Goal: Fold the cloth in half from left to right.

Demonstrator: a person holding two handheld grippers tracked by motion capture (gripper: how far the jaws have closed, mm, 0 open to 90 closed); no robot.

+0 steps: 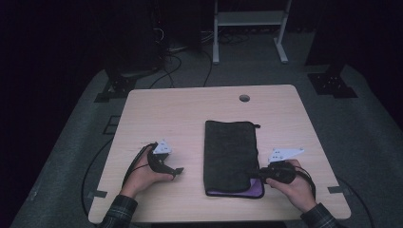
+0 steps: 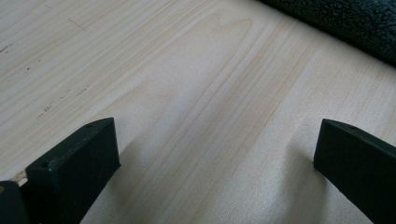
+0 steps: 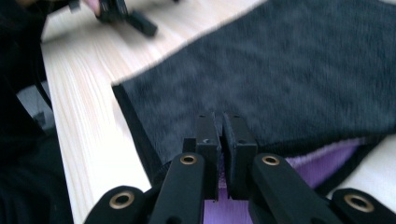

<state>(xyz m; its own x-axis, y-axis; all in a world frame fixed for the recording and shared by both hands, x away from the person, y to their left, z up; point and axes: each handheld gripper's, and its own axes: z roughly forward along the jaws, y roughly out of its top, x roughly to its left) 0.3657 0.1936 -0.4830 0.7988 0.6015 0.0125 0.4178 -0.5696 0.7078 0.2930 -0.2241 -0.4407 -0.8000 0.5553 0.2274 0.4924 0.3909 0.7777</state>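
Folding dark grey folded cloth with purple underside | right gripper pinched closed on its near corner | left gripper gaping, idle on light wooden table | keep pinch firm, carry corner low and straight across.

In the right gripper view the towel is blurred and cut off at the right edge. The left claw, upper left, is smeared. Whether the right claw pinches cloth is unclear.
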